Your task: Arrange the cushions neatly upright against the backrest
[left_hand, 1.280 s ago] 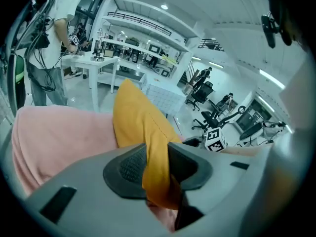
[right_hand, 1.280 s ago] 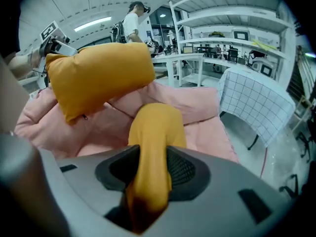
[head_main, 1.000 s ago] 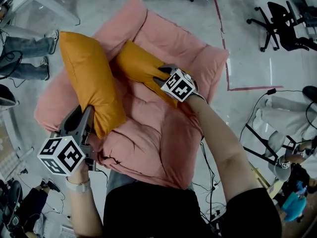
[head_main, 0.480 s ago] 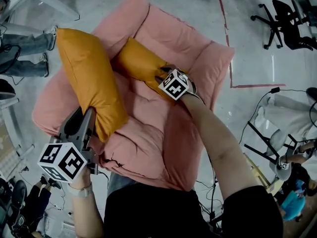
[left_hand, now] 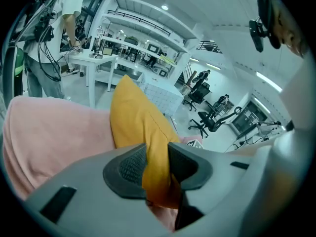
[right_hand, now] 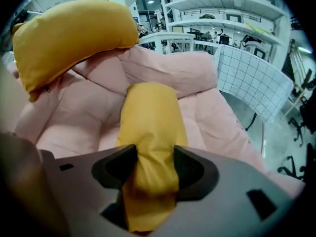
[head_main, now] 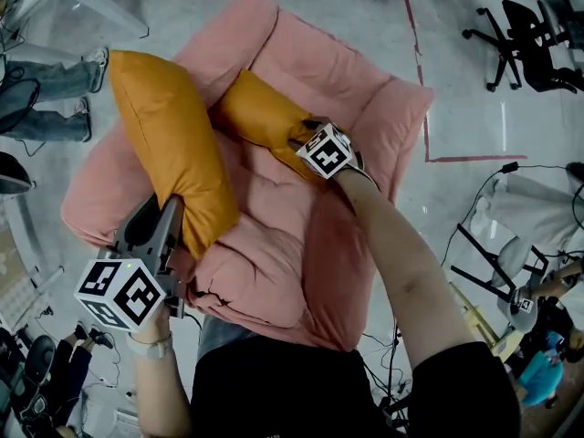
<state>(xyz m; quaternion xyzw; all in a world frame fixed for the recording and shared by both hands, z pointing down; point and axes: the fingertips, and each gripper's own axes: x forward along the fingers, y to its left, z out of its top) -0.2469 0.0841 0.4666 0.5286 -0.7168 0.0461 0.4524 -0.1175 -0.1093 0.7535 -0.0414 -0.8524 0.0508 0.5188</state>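
— What's in the chair (head_main: pixel 306 67)?

— Two orange cushions. The left cushion (head_main: pixel 173 144) stands slanted over the chair's left arm, with its top end toward the back. The right cushion (head_main: pixel 255 108) lies flat along the seat, its far end up against the backrest fold. Neither one is upright against the backrest.

— And the claws?

— The left gripper (head_main: pixel 162 210) is clamped narrowly on the near corner of the left cushion, with the fabric pinched thin between its pads. The right gripper (head_main: pixel 303 133) has the near end of the right cushion bunched between its pads. Its jaws have just been opening, but the fabric fills the gap and touches both sides.

— Any change from a second ago?

— Little. Both cushions lie about where they were. The left grip looks the same.

— Anything you can't see?

— The person's torso covers the chair's near edge. The grippers hide the pinched corners. I cannot tell whether the left cushion's underside rests on the chair's arm.
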